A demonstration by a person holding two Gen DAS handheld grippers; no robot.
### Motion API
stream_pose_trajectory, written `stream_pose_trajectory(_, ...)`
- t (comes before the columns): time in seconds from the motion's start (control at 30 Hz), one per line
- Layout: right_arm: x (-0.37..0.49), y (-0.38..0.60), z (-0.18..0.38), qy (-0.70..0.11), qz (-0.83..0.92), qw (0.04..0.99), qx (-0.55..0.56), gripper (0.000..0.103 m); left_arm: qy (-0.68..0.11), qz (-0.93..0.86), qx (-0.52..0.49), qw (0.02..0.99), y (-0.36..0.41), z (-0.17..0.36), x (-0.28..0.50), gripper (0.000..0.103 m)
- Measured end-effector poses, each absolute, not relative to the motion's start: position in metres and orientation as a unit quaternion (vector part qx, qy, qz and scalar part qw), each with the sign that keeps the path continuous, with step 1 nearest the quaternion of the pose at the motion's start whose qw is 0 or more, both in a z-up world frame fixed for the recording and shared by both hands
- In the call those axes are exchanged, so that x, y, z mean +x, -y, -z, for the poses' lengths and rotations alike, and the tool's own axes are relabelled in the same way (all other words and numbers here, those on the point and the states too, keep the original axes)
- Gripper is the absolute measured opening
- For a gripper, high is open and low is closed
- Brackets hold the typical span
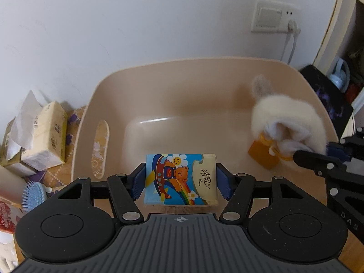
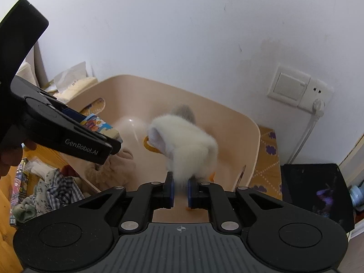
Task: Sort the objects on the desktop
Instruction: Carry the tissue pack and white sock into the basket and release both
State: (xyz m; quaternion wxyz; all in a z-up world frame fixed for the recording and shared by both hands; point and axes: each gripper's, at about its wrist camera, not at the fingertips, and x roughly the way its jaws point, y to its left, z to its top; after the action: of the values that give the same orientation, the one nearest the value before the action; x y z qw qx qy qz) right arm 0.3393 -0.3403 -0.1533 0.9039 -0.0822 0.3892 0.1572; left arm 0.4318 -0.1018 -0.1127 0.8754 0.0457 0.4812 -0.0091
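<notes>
A beige plastic tub (image 1: pixel 109 84) (image 2: pixel 227 116) stands against the wall. My left gripper (image 1: pixel 180 179) is shut on a small tissue pack (image 1: pixel 180 178) printed with a cartoon bear and rainbow, held over the tub's near side. The pack (image 2: pixel 100 125) also shows in the right wrist view, with the left gripper (image 2: pixel 113 142) around it. My right gripper (image 2: pixel 180 191) is shut on the fur of a white fluffy duck toy (image 2: pixel 186 145), which hangs head down inside the tub. That toy (image 1: pixel 289 118), with its orange feet, is at the tub's right side, and the right gripper (image 1: pixel 318 152) comes in from the right.
Open tissue packs (image 1: pixel 43 134) and a blue hairbrush (image 1: pixel 34 195) lie left of the tub. A black box (image 2: pixel 316 193) and a wall socket (image 2: pixel 300 91) with a white cable are on the right. Clothes (image 2: pixel 50 191) and a brown plush toy (image 2: pixel 113 170) lie at the tub's near left.
</notes>
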Motion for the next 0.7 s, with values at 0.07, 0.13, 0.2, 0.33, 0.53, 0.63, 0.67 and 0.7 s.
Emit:
stream_pose_trajectory(0.07,0.34,0.34,0.156,-0.395,-0.16,0.901,-0.081,0.012,-0.488,0.007,0.046,0.872,0.102,0.117,0.433,0.064)
stream_pose_trajectory(0.13,0.341,0.339,0.159,-0.399,-0.16,0.899,-0.08,0.023,-0.493,0.007,0.046,0.869,0.101,0.12,0.435,0.065)
stream_pose_trajectory(0.2,0.341,0.338,0.161,-0.403,-0.16,0.898,-0.078,0.033,-0.498,0.011,0.047,0.866,0.1,0.123,0.435,0.066)
stream_pose_trajectory(0.33,0.343,0.337,0.162,-0.408,-0.159,0.896,-0.075,0.052,-0.502,0.003,0.049,0.864,0.096,0.126,0.436,0.075)
stream_pose_trajectory(0.53,0.339,0.339,0.157,-0.408,-0.14,0.901,-0.055,0.079,-0.498,-0.003,0.045,0.866,0.091,0.12,0.435,0.08)
stream_pose_trajectory(0.63,0.338,0.341,0.153,-0.407,-0.13,0.903,-0.047,0.084,-0.492,-0.008,0.043,0.87,0.089,0.114,0.432,0.081)
stream_pose_trajectory(0.67,0.337,0.342,0.152,-0.407,-0.126,0.904,-0.045,0.086,-0.491,-0.009,0.043,0.87,0.089,0.112,0.431,0.081)
stream_pose_trajectory(0.7,0.337,0.342,0.15,-0.405,-0.124,0.905,-0.042,0.087,-0.489,-0.008,0.043,0.871,0.088,0.11,0.43,0.081)
